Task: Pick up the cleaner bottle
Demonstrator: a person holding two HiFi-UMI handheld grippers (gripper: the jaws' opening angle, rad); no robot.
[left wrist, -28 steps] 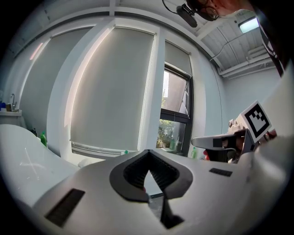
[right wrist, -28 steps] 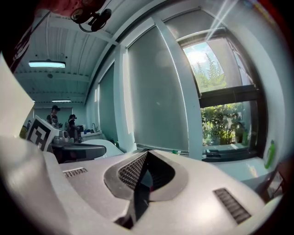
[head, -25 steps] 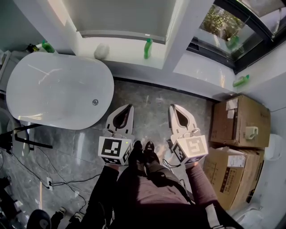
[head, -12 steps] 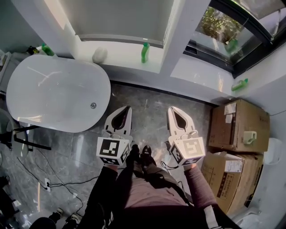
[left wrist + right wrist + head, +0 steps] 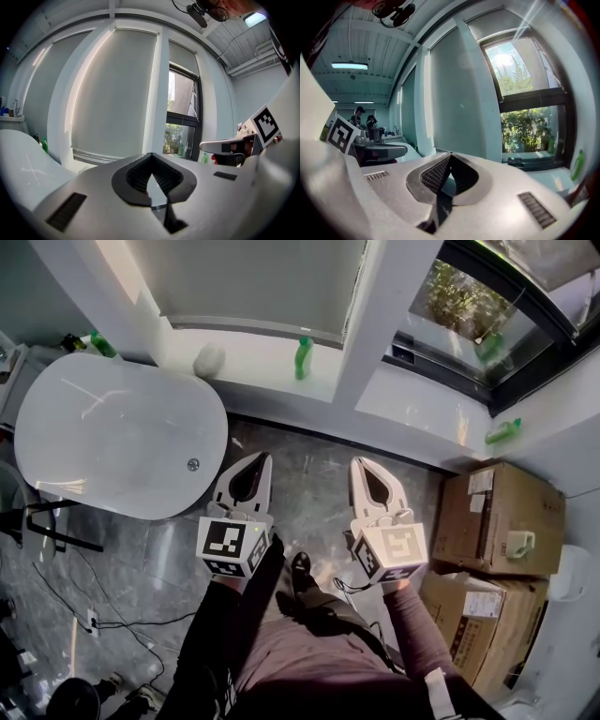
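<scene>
Approach stage, I'd judge: left gripper (image 5: 255,461) and right gripper (image 5: 362,467) both clenched on nothing. Green cleaner bottle (image 5: 302,356) stands on the windowsill (image 5: 253,348) at twelve o'clock, well apart, probably the target; a second green bottle (image 5: 503,431) lies at two. Next: step in, spread one gripper's jaws.

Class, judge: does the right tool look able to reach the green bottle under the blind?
Probably not yet: the right tool hangs shut, short of the green bottle, though nothing blocks the way.
</scene>
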